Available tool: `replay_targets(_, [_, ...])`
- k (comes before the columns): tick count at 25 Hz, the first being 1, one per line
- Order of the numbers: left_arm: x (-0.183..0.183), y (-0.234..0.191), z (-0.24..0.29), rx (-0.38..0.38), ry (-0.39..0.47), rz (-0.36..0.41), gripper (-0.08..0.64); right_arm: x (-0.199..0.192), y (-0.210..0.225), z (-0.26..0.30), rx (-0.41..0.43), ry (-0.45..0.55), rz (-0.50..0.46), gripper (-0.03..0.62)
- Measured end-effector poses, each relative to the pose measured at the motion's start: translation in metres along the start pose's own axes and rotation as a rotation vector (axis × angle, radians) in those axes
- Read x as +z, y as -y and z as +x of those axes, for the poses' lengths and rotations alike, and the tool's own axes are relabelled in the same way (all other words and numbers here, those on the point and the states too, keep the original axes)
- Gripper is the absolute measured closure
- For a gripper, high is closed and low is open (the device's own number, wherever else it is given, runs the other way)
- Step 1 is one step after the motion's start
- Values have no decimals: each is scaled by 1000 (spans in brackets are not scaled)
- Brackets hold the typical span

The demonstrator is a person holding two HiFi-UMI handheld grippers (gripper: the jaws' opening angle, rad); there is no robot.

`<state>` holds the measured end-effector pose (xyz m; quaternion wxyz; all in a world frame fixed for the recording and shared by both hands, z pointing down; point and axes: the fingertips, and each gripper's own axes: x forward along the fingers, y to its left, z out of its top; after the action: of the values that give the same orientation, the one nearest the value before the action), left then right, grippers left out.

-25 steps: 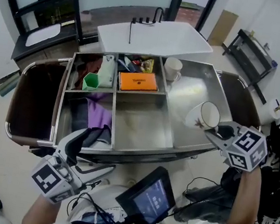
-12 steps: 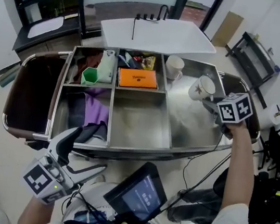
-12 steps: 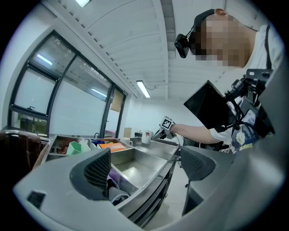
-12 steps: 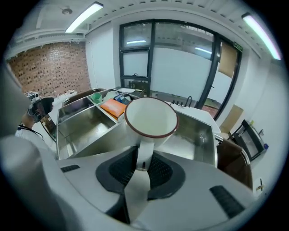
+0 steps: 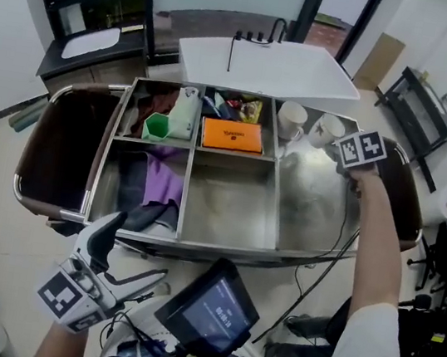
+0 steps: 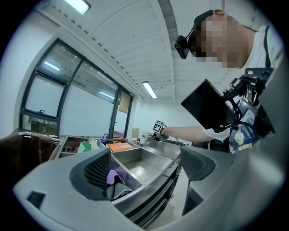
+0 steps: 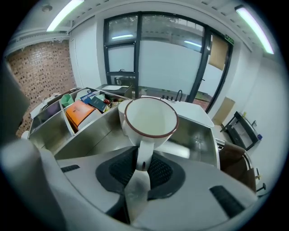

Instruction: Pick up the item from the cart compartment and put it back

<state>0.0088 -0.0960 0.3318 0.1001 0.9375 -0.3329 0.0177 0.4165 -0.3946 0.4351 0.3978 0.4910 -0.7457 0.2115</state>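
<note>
A white mug [image 5: 325, 129] with a dark rim hangs over the back of the cart's large right compartment [image 5: 312, 204], close beside a second white cup [image 5: 292, 117] standing there. My right gripper [image 5: 336, 141] is shut on the mug's handle; in the right gripper view the mug [image 7: 151, 118] tilts mouth-up towards the camera, with its handle pinched between the jaws of the right gripper [image 7: 142, 160]. My left gripper [image 5: 122, 262] stays below the cart's front edge, left of centre. In its own view the left gripper [image 6: 146, 169] is open with nothing between the jaws.
The steel cart holds an orange box [image 5: 232, 135], a green cup [image 5: 156, 127] and purple cloth [image 5: 160, 180] in its other compartments. Brown bags [image 5: 60, 148] hang at both ends. A white table [image 5: 267, 64] stands behind, and a tablet [image 5: 207, 310] is at my chest.
My right gripper has carried the mug from off the cart's front right corner to the back of the right compartment, beside the other cup. The left gripper has barely shifted.
</note>
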Motion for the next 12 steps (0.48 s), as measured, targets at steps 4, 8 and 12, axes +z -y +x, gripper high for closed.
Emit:
replay_targets(4, [-4,-1,-4,43,-7,-7,92,9,11,22,-12,-12,4,522])
replay_targets(8, [-2,-4,-9,82,-5,-9,92,14,17,42,-26,-29,9,522])
replay_targets(12, [-2,-7,-9,108,-7,-14,92,9,28,59,-44,-57,25,522])
